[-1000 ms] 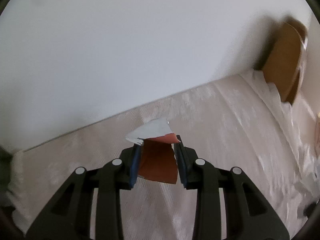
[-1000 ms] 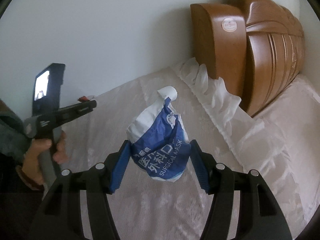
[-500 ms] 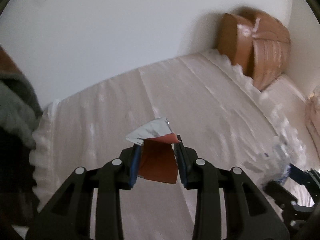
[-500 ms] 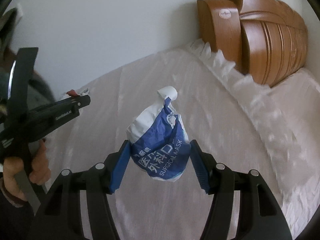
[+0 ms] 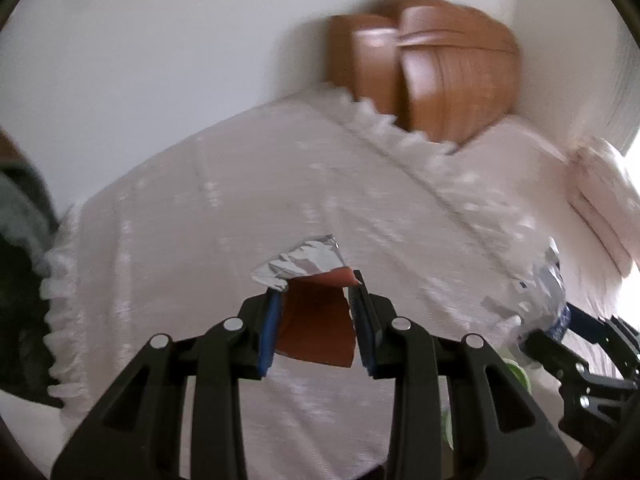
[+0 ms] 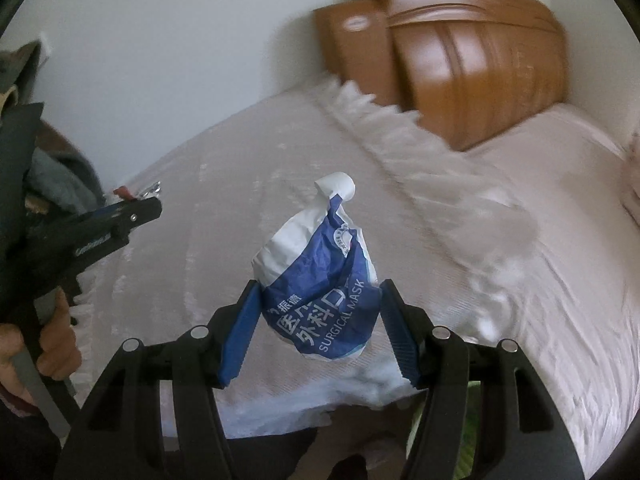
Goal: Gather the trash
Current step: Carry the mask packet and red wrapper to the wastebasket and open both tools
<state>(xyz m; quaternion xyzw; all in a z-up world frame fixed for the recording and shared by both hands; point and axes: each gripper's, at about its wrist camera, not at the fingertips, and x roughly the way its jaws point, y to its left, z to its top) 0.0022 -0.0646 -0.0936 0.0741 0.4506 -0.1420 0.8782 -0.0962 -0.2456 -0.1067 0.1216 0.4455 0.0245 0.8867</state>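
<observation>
Trash in both tongs, 2 pieces total. My left gripper [image 5: 316, 312] is clamped on a torn wrapper [image 5: 316, 320]: red-brown outside, crumpled silver foil flap folded out past the fingertips toward the left pad. It hangs between the blue pads, off the bed, nothing under it touching.

My right gripper [image 6: 320, 328] is clamped on a crumpled surgical mask packet [image 6: 320, 280], blue and white, printed "SURGICAL MASK" plus Chinese characters. White twisted end sticks up beyond the fingers [image 6: 240, 332]; body bulges between both pads. Also held clear of the bed.

Cross-views: in the left wrist view the right gripper [image 5: 560, 320] shows at the right edge with the packet [image 5: 548, 284] blurred. In the right wrist view the left gripper [image 6: 136, 208] shows at the left edge, my left hand [image 6: 48, 344] on its handle, a bit of foil and red at its tip.

Under both: bed [image 6: 460, 240] with a pale pinkish textured cover, ruffled white trim running diagonally. Wooden headboard [image 6: 460, 72] at the far end, blurred, against a white wall [image 5: 160, 60]. Pale pillow [image 5: 600, 200] at the right edge of the left view. Grey clothing [image 6: 56, 176] behind the left gripper. Something green [image 5: 518, 376] low right, too hidden to identify.
</observation>
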